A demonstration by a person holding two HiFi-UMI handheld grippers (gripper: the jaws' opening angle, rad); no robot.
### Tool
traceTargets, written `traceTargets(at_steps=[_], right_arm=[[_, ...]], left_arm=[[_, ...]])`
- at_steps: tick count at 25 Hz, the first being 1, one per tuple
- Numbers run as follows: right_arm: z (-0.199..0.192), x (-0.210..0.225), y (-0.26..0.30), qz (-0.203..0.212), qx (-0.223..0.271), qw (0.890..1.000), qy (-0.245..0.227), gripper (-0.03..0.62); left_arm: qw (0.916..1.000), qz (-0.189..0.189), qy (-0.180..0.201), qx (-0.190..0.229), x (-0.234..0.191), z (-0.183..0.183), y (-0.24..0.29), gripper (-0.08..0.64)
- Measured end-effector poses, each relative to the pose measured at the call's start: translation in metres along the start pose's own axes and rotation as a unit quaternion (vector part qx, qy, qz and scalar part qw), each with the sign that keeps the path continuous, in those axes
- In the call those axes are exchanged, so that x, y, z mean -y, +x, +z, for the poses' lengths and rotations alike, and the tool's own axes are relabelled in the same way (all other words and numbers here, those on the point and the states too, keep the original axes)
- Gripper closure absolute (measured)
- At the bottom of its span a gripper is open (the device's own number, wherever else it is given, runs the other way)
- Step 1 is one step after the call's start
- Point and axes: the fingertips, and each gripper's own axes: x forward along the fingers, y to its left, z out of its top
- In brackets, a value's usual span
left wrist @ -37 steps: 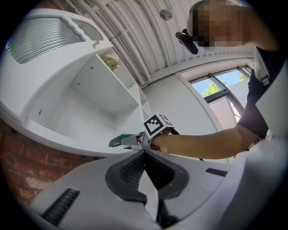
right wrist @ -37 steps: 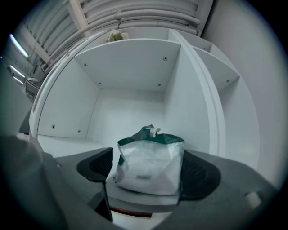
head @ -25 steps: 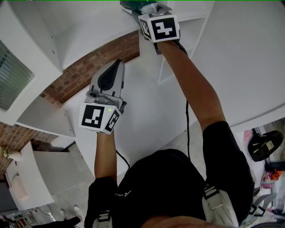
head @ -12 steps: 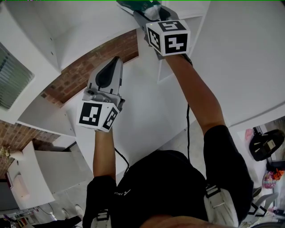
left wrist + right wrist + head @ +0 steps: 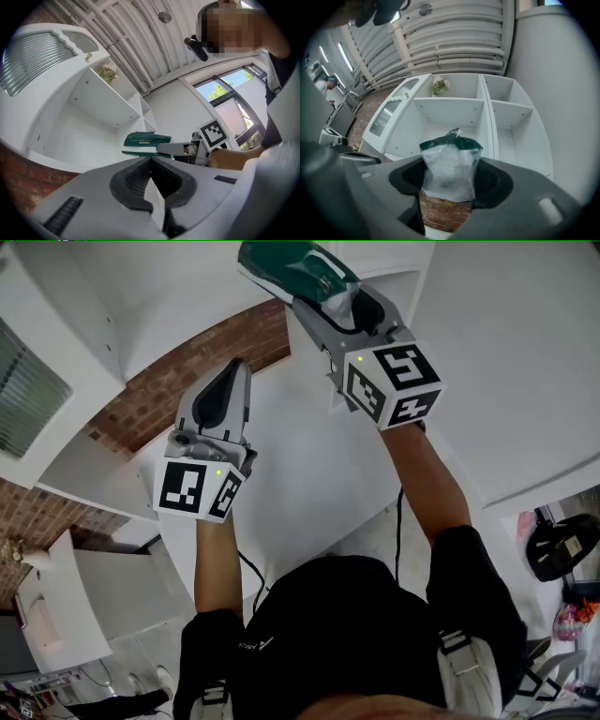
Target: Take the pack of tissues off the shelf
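The pack of tissues (image 5: 286, 270), dark green with a clear white end, is held out in the air in front of the white shelf unit (image 5: 454, 105). My right gripper (image 5: 323, 298) is shut on it, one pad pressing each side. In the right gripper view the pack (image 5: 450, 166) stands up between the jaws, and the shelf compartments behind it are bare. My left gripper (image 5: 236, 371) is lower and to the left, shut with nothing in it. From the left gripper view, the pack (image 5: 143, 140) and right gripper (image 5: 180, 149) float past the shelf's open compartment (image 5: 93, 108).
A small flower bunch (image 5: 439, 86) sits on the shelf's top tier. A brick wall strip (image 5: 187, 381) runs below the shelf. A white panel (image 5: 516, 352) rises at right. Desks and a chair (image 5: 553, 549) stand on the floor.
My right gripper has drawn back from the shelf toward me with the tissue pack in it, so more of the pack shows. The left gripper has drifted slightly left.
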Motion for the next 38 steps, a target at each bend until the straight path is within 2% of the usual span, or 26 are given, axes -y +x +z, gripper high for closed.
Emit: traceTargets(at_steps=[12,17,30,38], right_arm=[[-0.020,-0.014,-0.046,0.010,0.027,0.999,0.028,0.319],[-0.026,-0.023,-0.065,0.012,0.030,0.999,0.022,0.324],[-0.015,-0.022,-0.061,0.012,0.036,0.999,0.019,0.324],[-0.016,-0.025,-0.078,0.011,0.038,0.999,0.020,0.324]], left_arm=[[1.0000,0.008,-0.005,-0.003,0.001,0.003,0.002,0.561],[1.0000,0.004,-0.004,-0.003,0.015,-0.006,-0.006,0.561],[1.0000,0.000,-0.003,-0.004,0.009,-0.001,0.002,0.561],[1.0000,-0.001,0.000,0.000,0.024,-0.001,-0.006,0.561]])
